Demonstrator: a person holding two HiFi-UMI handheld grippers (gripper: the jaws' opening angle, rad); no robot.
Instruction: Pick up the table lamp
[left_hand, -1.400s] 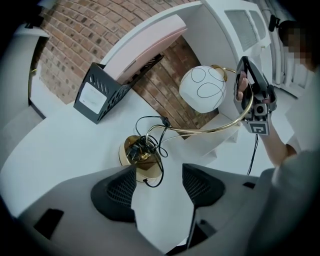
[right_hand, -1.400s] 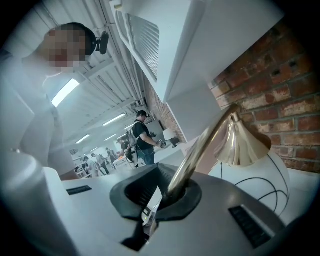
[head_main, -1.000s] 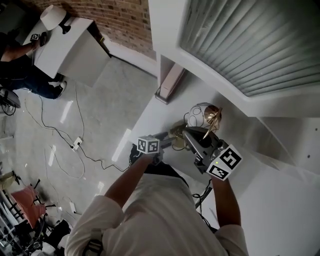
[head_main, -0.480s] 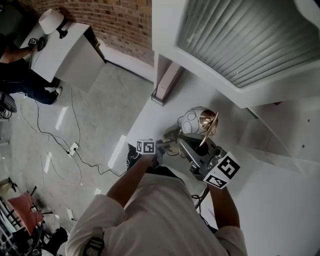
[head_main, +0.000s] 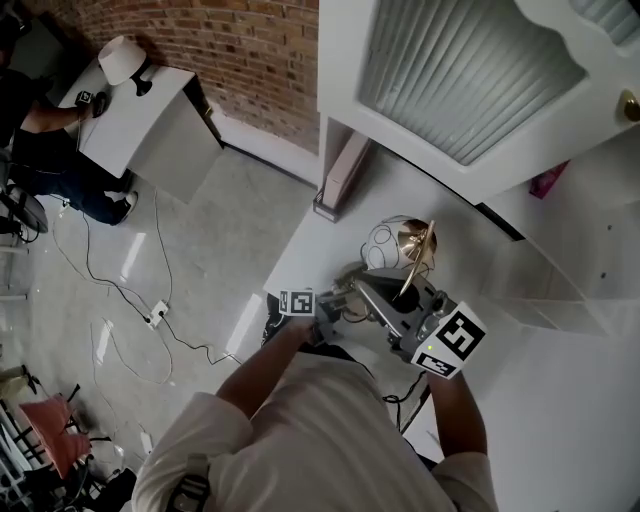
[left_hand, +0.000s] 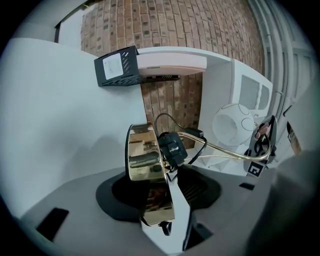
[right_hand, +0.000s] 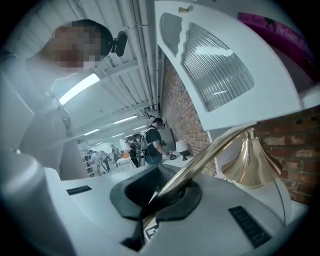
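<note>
The table lamp (head_main: 398, 246) has a brass cone, a white wire-globe shade, a thin brass arm and a round brass base. My right gripper (head_main: 396, 300) is shut on the brass arm (right_hand: 210, 152), which runs up out of the jaws to the brass cone (right_hand: 252, 162). My left gripper (head_main: 336, 300) is at the lamp's foot. The brass base (left_hand: 142, 157) stands on edge between its closing jaws, with a white gap still showing beside it. A black cord switch (left_hand: 172, 149) sits on the base. The globe shade (left_hand: 231, 122) shows beyond it.
The lamp hangs over a white shelf top (head_main: 330, 225) beside a white cabinet door with ribbed glass (head_main: 450, 80). A pink box (head_main: 345, 170) leans by a brick wall (head_main: 240, 40). Cables (head_main: 150, 310) lie on the floor. Another person works at a white table (head_main: 140, 110).
Both grippers and the lamp have risen a little. The left gripper has drawn in toward the lamp's base and its jaws have narrowed round it.
</note>
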